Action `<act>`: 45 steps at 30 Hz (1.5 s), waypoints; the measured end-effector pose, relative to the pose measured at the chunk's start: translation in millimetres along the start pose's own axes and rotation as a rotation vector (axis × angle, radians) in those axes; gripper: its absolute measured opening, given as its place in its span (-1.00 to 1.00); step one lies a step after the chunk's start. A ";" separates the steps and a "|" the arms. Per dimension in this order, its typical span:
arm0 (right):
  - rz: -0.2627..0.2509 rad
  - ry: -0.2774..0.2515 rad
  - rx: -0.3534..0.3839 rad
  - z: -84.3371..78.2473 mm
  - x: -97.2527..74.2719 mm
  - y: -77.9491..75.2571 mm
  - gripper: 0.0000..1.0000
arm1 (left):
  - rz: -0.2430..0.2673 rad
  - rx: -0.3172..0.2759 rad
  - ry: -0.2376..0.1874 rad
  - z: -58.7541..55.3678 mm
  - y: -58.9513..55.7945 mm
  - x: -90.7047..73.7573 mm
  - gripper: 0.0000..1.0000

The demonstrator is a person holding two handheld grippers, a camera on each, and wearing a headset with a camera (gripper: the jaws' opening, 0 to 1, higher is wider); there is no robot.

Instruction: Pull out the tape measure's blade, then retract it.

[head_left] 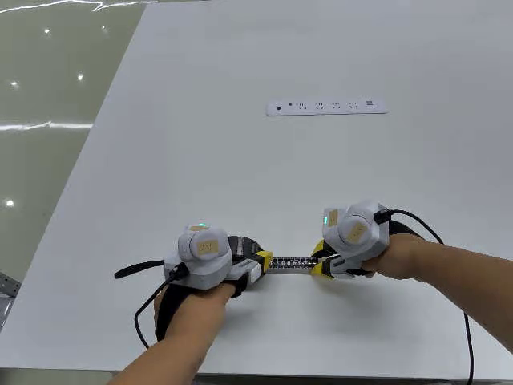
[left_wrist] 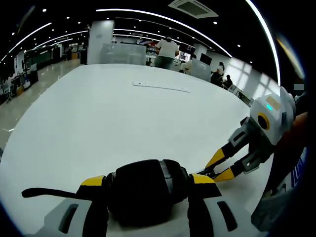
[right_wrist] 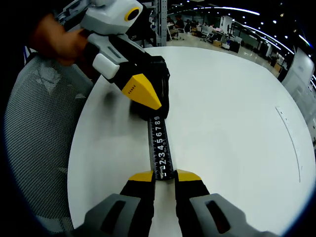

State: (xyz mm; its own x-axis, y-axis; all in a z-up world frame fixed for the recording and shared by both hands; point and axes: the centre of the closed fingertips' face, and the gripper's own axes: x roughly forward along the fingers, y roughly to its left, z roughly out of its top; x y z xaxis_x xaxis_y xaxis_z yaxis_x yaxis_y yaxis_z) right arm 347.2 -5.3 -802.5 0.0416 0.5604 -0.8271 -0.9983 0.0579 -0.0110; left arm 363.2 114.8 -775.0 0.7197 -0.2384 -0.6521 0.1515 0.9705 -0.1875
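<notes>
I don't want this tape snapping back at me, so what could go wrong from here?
1. The right claw pinches only the very tip of the blade; if it slips, the blade could snap back into the case.
2. The left claw clamps the case's rounded sides, so a harder pull might twist or slide it out.
3. Both work near the table front edge; a freed case could drop off.

A large open-plan office or lab hall: strip ceiling lights (left_wrist: 148, 15), distant desks (right_wrist: 207, 34), white workbench (head_left: 240, 160).
</notes>
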 end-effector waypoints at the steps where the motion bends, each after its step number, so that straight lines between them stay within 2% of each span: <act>1: -0.001 0.000 -0.002 0.5 0.3 0.4 -0.78 | 0.000 0.000 0.000 0.0 -0.1 -0.1 0.23; 45: 0.014 -0.031 0.010 21.4 15.9 3.5 -0.78 | -0.004 -0.018 0.006 0.0 0.1 -0.4 0.23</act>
State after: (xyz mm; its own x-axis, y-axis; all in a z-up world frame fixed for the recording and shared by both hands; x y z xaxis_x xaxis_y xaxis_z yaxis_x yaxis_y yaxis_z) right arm 345.2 21.5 -803.7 0.0295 0.5866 -0.8093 -0.9983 0.0582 0.0058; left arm 362.9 115.0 -774.8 0.7151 -0.2427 -0.6556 0.1426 0.9687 -0.2031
